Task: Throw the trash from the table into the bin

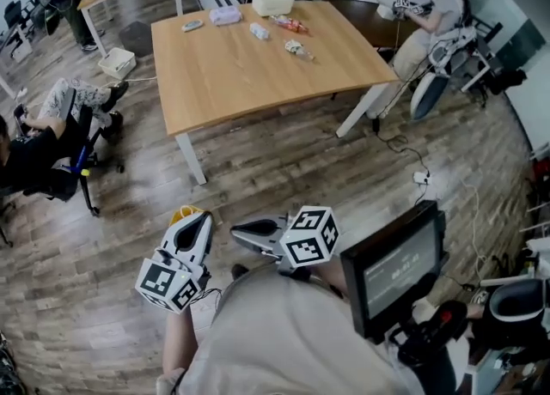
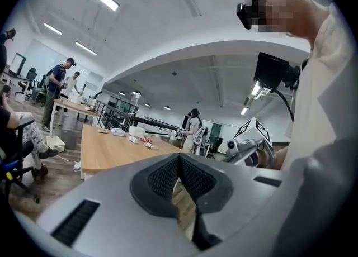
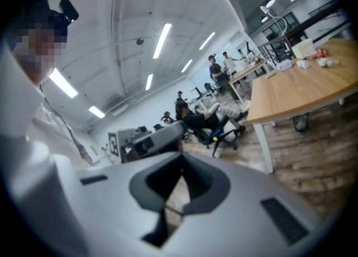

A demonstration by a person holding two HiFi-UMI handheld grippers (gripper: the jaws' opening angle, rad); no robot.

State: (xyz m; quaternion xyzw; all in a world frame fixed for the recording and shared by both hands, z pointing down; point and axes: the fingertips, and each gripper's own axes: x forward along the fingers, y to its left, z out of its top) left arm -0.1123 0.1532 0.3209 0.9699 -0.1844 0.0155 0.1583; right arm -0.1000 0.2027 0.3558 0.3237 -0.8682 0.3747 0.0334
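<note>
The left gripper (image 1: 199, 223) has its jaws pressed together with nothing between them. It is held low in front of the person's body, over the wooden floor (image 1: 284, 170). The right gripper (image 1: 245, 232) sits just beside it, jaws likewise closed and empty, with its tips pointing toward the left gripper. Each gripper carries its marker cube at the rear.

The trash (image 1: 295, 47) lies on the wooden surface (image 1: 249, 75), well apart from both grippers, at the far side of the head view. It consists of several small wrappers and packets scattered along the far half of the surface. A white box (image 1: 272, 1) stands at the far edge, near them.

A yellow object (image 1: 184, 211) shows on the floor just behind the left gripper; what it is cannot be determined. A monitor (image 1: 400, 269) stands to the person's right.
</note>
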